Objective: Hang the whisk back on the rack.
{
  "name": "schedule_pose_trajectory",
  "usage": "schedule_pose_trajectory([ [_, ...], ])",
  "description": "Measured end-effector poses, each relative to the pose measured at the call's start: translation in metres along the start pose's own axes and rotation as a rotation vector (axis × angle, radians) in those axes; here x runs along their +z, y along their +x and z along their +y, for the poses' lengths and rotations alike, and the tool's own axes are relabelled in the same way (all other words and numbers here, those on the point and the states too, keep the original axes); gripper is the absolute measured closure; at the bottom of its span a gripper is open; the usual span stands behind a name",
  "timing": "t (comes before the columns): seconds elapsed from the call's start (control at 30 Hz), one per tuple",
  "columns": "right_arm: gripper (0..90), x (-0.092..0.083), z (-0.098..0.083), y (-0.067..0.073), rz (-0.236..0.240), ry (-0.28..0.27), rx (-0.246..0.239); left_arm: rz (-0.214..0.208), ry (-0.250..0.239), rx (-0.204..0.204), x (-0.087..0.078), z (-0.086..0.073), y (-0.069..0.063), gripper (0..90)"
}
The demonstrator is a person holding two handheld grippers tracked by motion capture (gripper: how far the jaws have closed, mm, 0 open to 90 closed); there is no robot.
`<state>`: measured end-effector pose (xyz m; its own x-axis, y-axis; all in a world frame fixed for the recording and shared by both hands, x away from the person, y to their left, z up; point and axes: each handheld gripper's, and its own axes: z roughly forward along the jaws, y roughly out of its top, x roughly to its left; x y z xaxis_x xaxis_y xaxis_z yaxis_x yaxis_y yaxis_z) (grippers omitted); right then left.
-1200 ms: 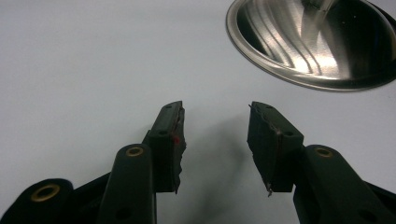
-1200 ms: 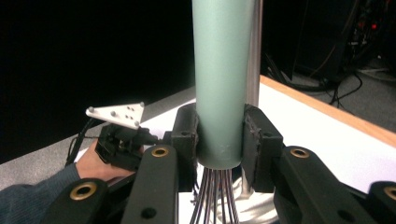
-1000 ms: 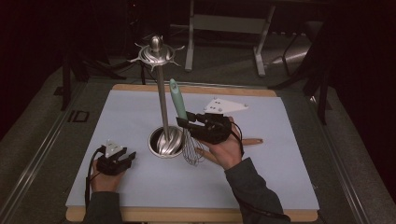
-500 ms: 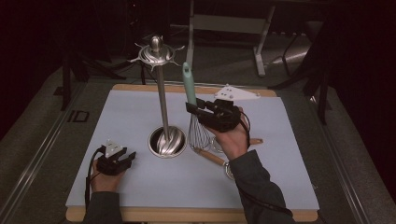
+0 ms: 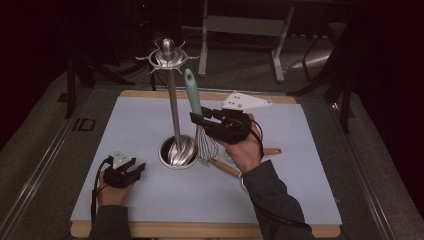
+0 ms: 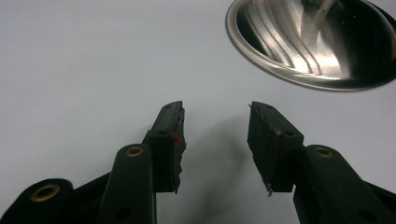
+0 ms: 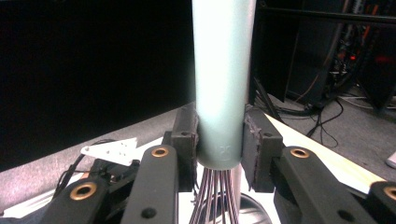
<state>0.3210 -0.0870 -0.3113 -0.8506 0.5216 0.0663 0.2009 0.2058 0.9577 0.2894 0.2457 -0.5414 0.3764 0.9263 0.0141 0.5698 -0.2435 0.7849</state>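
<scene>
A metal utensil stand [image 5: 168,55] with hooks at its top rises from a round steel base [image 5: 178,151] on the pale mat. My right gripper [image 5: 197,119] is shut on the mint-green handle [image 5: 192,97] of a whisk, whose wires [image 5: 206,147] hang just right of the base. In the right gripper view the pads clamp the lower end of the whisk handle [image 7: 220,84]. My left gripper [image 5: 132,170] rests on the mat at the front left, open and empty [image 6: 215,135], pointing at the steel base [image 6: 308,42].
A wooden-handled utensil [image 5: 225,167] lies on the mat [image 5: 300,190] under my right hand. The mat sits on a wooden board. Dark floor, cables and table legs lie beyond the far edge.
The right gripper swung the whisk upright and a little higher, then tipped its handle back left toward the stand's pole. The left gripper has stayed put.
</scene>
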Motion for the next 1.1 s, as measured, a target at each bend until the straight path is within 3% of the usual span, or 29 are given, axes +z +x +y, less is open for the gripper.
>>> schedule_pose_trajectory([
  [0.47, 69.0, 0.009, 0.008, 0.016, 0.051, -0.012, -0.048, -0.001, 0.000, 0.001, 0.000, 0.000, 0.000, 56.0],
  [0.67, 68.9, 0.013, 0.009, 0.016, 0.024, 0.002, -0.050, 0.000, -0.001, 0.001, 0.000, 0.000, 0.000, 56.0],
  [1.1, 68.9, 0.023, 0.008, 0.020, 0.037, 0.010, -0.060, -0.002, -0.001, 0.000, 0.000, 0.000, 0.000, 56.0],
])
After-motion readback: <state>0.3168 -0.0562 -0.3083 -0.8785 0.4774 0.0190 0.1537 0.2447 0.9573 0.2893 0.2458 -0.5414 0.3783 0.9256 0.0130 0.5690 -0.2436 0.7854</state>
